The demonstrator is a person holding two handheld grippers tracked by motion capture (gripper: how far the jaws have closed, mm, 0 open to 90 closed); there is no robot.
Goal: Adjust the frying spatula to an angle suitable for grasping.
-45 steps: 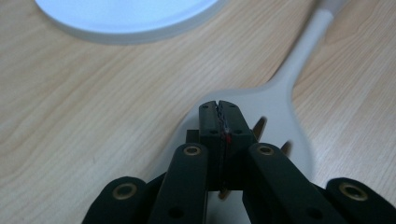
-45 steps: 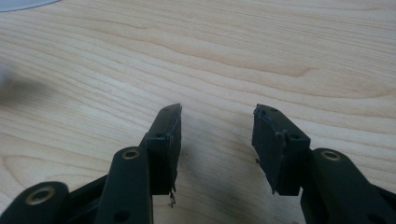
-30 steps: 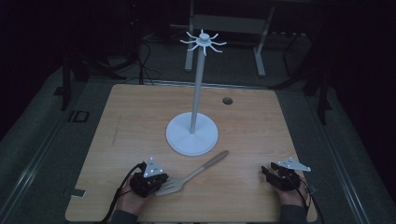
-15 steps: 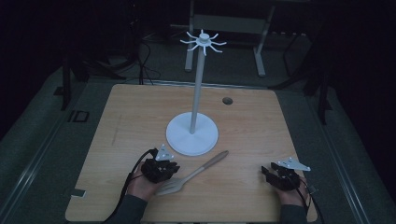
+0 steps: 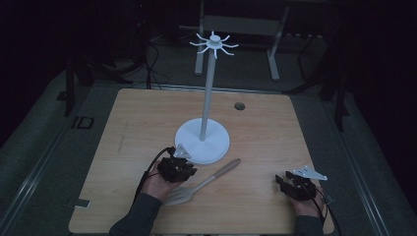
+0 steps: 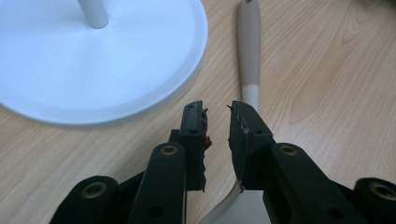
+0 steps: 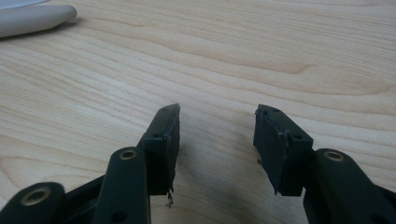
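A spatula (image 5: 206,183) with a beige handle lies flat on the wooden table (image 5: 133,128), in front of a white stand (image 5: 202,142) with a round base, a tall pole and hooks on top. My left gripper (image 5: 188,170) hovers at the base's near edge, over the spatula's neck. In the left gripper view its jaws (image 6: 217,109) have just been opening and stand a little apart, with only bare wood in the gap. The spatula (image 6: 249,42) runs under the right jaw, and the base (image 6: 93,65) is to the left. My right gripper (image 5: 281,181) rests open at the front right, jaws (image 7: 217,112) wide over bare wood.
A small round hole (image 5: 239,105) sits in the table near its far edge. The spatula's handle tip (image 7: 32,19) shows at the top left of the right gripper view. Dark floor, cables and metal frames lie beyond the table.
My left gripper has moved forward and to the right, from the front left to the stand's base, and lifted a little. The spatula and the right gripper have stayed put.
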